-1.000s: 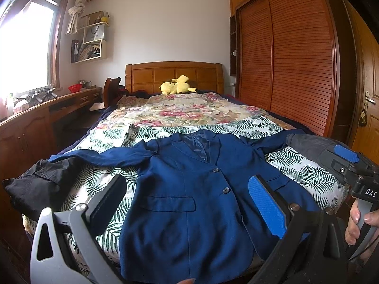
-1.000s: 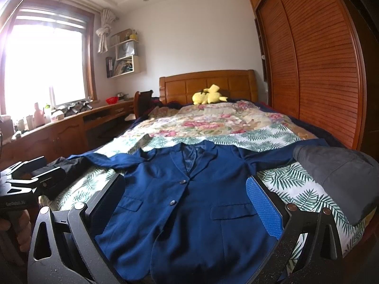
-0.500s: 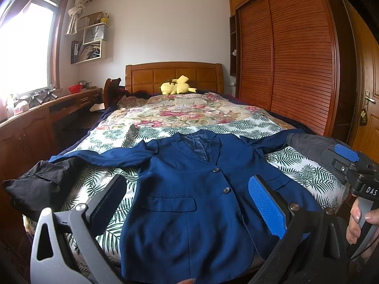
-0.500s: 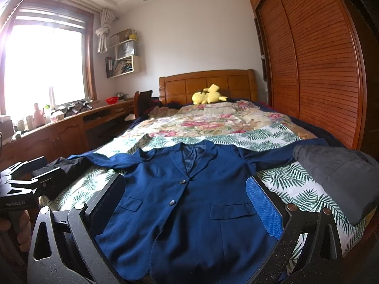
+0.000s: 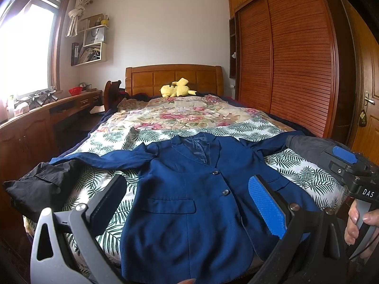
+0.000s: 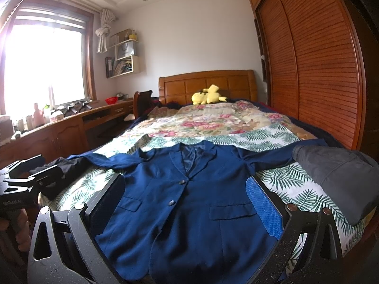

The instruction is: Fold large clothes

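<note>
Fingers of left gripper (image 5: 187,203) and right gripper (image 6: 184,201) spread wide, grasping nothing | dark-blue buttoned suit jacket (image 5: 189,201) lies flat, face-up, sleeves outstretched, frame centre on leaf-print bedspread (image 5: 308,177) | progress: laid out, no fold made | remaining: sleeves, body folds.

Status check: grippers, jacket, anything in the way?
Left gripper and right gripper open, empty. Blue jacket flat on the bed, buttoned, unfolded. Grey garment covers one cuff, black garment the other.
</note>
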Demonstrator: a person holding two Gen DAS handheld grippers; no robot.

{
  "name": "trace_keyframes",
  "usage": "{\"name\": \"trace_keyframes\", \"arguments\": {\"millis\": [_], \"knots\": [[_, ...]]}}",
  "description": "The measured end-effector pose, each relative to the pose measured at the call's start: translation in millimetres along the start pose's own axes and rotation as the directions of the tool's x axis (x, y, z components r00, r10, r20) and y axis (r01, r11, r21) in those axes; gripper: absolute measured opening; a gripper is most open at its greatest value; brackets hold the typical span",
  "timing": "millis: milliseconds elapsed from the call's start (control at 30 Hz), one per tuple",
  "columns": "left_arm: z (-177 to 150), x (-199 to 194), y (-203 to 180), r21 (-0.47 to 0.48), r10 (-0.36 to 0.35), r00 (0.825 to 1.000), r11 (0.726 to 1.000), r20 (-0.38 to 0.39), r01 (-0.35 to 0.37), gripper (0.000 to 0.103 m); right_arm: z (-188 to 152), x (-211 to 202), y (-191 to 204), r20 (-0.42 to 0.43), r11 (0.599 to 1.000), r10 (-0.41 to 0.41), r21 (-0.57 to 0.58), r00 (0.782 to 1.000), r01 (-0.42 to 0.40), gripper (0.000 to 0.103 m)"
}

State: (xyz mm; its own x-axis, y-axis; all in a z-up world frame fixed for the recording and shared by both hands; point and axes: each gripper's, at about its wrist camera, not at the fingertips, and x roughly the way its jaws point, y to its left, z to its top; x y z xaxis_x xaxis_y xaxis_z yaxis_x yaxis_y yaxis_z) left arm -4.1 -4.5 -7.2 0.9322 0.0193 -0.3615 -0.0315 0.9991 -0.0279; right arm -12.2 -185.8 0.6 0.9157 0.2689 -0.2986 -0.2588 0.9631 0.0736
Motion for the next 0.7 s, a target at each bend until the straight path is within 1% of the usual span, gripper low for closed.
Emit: {"name": "trace_keyframes", "arguments": {"millis": [267,500,700], "knots": [[-0.2,0.2,0.1,-0.001,0.0,1.0,1.0,-0.001,0.0,0.103,0.8,-0.4,-0.8,0.001,1.0,0.0,0.001,1.0,0.0,0.103],[-4.1,11.2,8.0,-0.03,0.006,1.0,1.0,-0.03,-0.006,0.103,-2.1,1.7,-0.9,-0.007,1.0,0.0,-0.007,1.0,0.0,0.103],[-13.0,30.0,23.7,-0.044,0.042,0.997,0.998,-0.07,-0.045,0.103,-7.0,16.7,-0.3,-0.028,0.999,0.022,-0.028,0.999,-0.022,0.103]]}}
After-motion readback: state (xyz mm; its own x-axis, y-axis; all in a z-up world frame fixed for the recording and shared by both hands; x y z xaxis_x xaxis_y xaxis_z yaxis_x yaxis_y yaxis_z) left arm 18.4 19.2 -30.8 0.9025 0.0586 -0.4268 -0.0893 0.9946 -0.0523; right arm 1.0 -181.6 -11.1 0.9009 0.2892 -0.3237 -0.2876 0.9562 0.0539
